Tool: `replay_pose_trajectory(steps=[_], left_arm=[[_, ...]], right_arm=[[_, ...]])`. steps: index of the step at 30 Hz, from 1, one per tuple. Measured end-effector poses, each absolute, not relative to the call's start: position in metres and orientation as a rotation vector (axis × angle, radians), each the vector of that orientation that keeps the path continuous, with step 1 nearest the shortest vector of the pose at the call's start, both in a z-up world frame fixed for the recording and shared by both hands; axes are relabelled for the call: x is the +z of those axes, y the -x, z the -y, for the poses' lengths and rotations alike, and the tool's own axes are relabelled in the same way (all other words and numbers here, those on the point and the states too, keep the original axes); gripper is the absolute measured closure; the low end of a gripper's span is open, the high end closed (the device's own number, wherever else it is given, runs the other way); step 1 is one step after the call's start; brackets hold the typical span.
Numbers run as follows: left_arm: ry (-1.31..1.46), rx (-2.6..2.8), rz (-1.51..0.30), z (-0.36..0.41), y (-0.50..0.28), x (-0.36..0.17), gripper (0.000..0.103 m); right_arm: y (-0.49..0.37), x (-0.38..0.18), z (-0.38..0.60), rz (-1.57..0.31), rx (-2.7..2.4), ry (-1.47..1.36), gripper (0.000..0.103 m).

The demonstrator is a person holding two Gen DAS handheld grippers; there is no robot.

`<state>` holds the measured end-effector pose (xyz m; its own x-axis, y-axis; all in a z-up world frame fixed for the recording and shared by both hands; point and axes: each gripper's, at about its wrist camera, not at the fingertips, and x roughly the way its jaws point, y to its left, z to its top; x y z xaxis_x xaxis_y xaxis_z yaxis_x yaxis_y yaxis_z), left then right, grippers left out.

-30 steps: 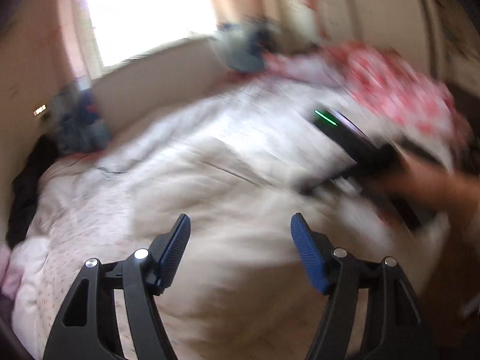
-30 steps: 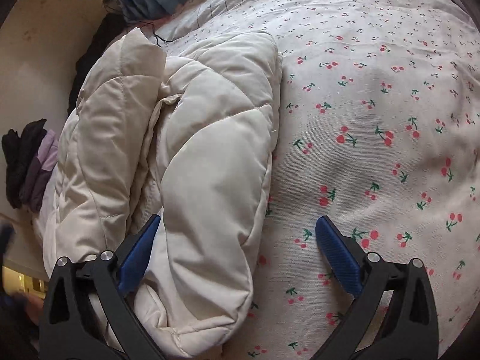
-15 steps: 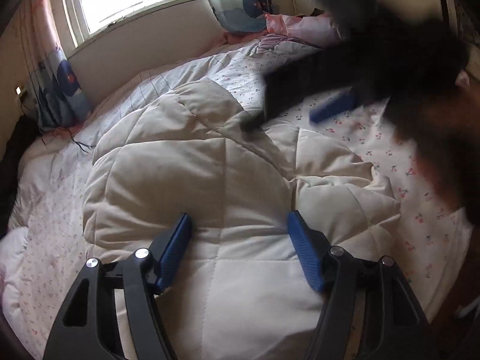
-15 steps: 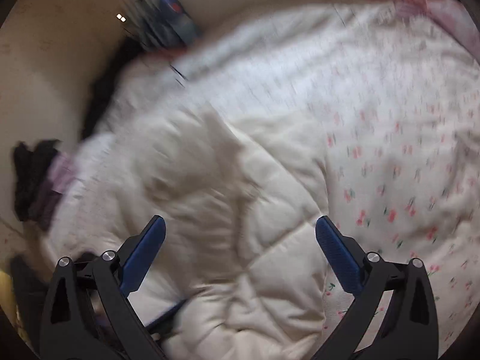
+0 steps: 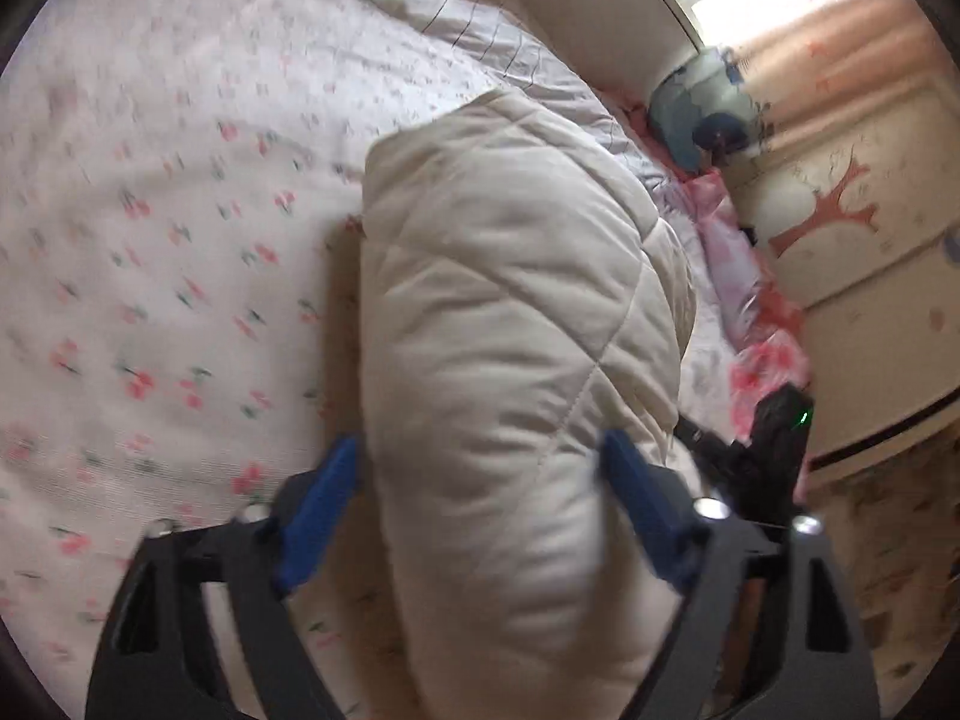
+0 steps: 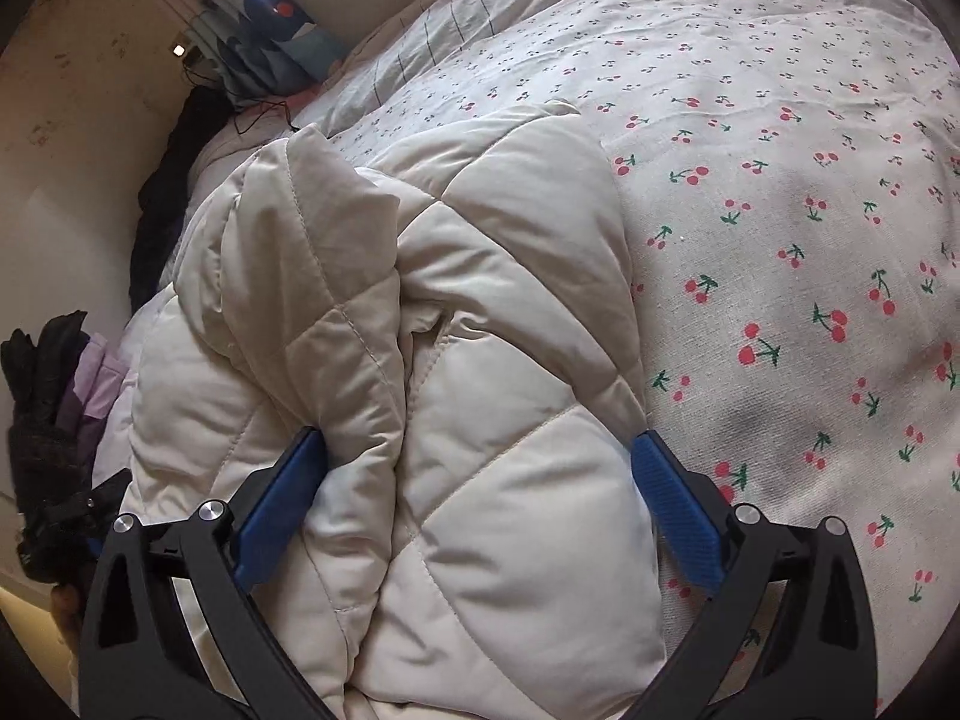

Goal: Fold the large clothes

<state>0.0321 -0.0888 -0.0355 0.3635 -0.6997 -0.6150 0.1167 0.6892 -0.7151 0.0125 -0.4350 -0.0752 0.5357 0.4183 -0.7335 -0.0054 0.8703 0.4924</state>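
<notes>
We see the cream quilted coat [image 5: 504, 360] bunched at centre frame on the cherry-print bedspread [image 5: 150, 240]. Our left gripper [image 5: 480, 468] has just been spreading, coat between its released jaws. Our right gripper [image 6: 480, 468] straddles the coat [image 6: 456, 360], spread wide, unclenched.

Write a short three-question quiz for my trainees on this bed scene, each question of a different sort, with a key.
1. True or false: the cream quilted jacket lies on a bedspread printed with cherries.
2. Which gripper has part of the jacket between its fingers? A) left gripper only B) right gripper only C) both
3. Fill in: beyond the jacket, at the bed's left edge in the right wrist view, lies a pile of ____ clothes.

Key: 1 true; 2 C; 3 dark. Both grippers' jaws stand wide around the padding; the left's have just been opening.
</notes>
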Motion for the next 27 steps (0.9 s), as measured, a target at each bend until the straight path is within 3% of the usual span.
replay_pose_trajectory(steps=[3, 8, 14, 20, 27], left_arm=[[0.594, -0.632, -1.114, 0.114, -0.037, -0.042, 0.01], [0.377, -0.681, -0.997, 0.12, -0.022, 0.001, 0.014], [0.274, -0.511, -0.908, 0.009, -0.01, 0.037, 0.015], [0.354, -0.423, -1.057, -0.082, -0.004, -0.013, 0.015], [0.448, -0.29, -0.764, -0.088, 0.004, 0.051, 0.015]], right_arm=[[-0.009, -0.082, 0.439, -0.953, 0.253, -0.508, 0.006], [-0.012, -0.077, 0.399, -0.875, 0.278, -0.595, 0.006], [-0.03, -0.085, 0.257, -0.895, 0.537, -0.582, 0.006], [-0.025, -0.09, 0.192, -0.961, 0.553, -0.3, 0.006], [-0.018, -0.101, 0.227, -1.016, 0.488, -0.318, 0.006]])
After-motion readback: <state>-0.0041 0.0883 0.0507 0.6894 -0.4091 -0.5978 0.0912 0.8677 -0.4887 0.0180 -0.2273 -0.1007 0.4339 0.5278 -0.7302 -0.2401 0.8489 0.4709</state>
